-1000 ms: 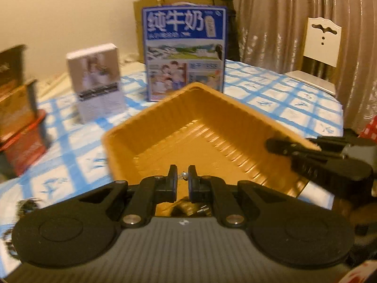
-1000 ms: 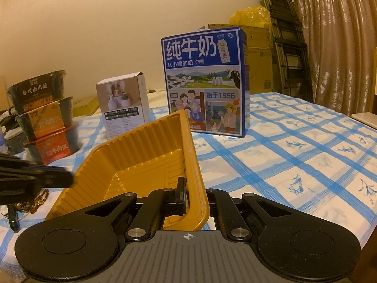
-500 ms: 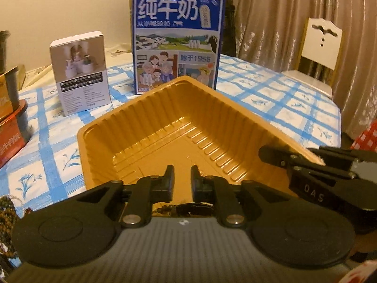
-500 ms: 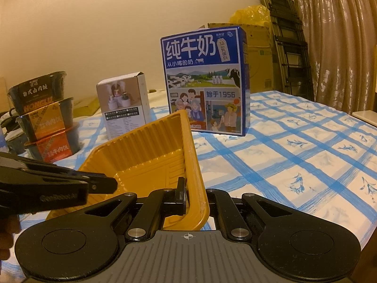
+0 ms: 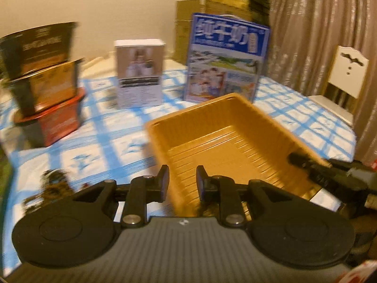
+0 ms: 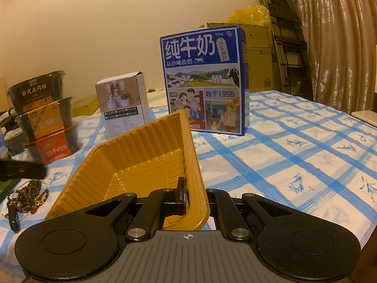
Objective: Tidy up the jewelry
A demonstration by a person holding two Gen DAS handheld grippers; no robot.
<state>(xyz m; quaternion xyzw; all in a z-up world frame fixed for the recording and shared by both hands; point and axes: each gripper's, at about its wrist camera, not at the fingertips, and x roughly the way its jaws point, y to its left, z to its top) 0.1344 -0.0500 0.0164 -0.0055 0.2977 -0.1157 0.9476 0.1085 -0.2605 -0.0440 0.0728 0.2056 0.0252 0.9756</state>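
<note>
While right gripper [image 6: 190, 197] clamps tray [image 6: 141, 155], left gripper [image 5: 182, 180] gapes.

Right gripper [image 6: 195, 200] clamping yellow tray [image 6: 141, 151] rim, beaded jewelry [image 6: 28, 198] left

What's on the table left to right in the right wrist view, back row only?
Stack of three dark instant-meal bowls → small white product carton → tall blue milk carton with Chinese lettering.
</note>
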